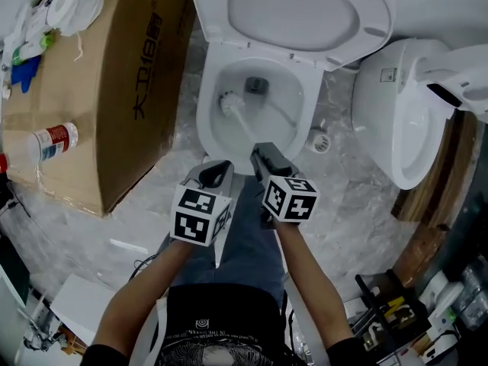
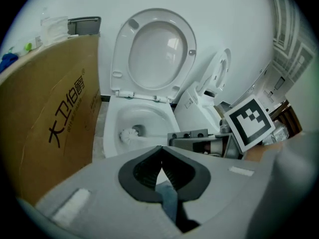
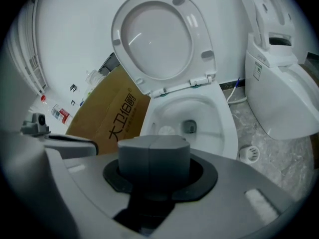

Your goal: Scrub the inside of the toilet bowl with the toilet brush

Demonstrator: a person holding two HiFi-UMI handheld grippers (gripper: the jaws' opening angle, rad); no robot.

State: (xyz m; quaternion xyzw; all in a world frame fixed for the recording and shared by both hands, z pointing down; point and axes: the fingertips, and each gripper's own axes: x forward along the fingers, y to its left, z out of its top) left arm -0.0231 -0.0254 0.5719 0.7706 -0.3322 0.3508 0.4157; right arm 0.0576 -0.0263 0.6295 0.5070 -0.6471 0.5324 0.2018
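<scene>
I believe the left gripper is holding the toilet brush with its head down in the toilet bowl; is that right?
Not quite: the right gripper holds the toilet brush, its head down in the toilet bowl. The head view shows the handle running from that gripper, and the left gripper view shows the left gripper shut on nothing.

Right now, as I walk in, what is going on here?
A person stands at the open toilet bowl with a gripper in each hand. The right gripper is shut on the handle of the toilet brush, and the brush's white head is inside the bowl, beside the drain. The left gripper is shut, holds nothing, and hangs next to it near the bowl's front rim. The seat is raised.
</scene>
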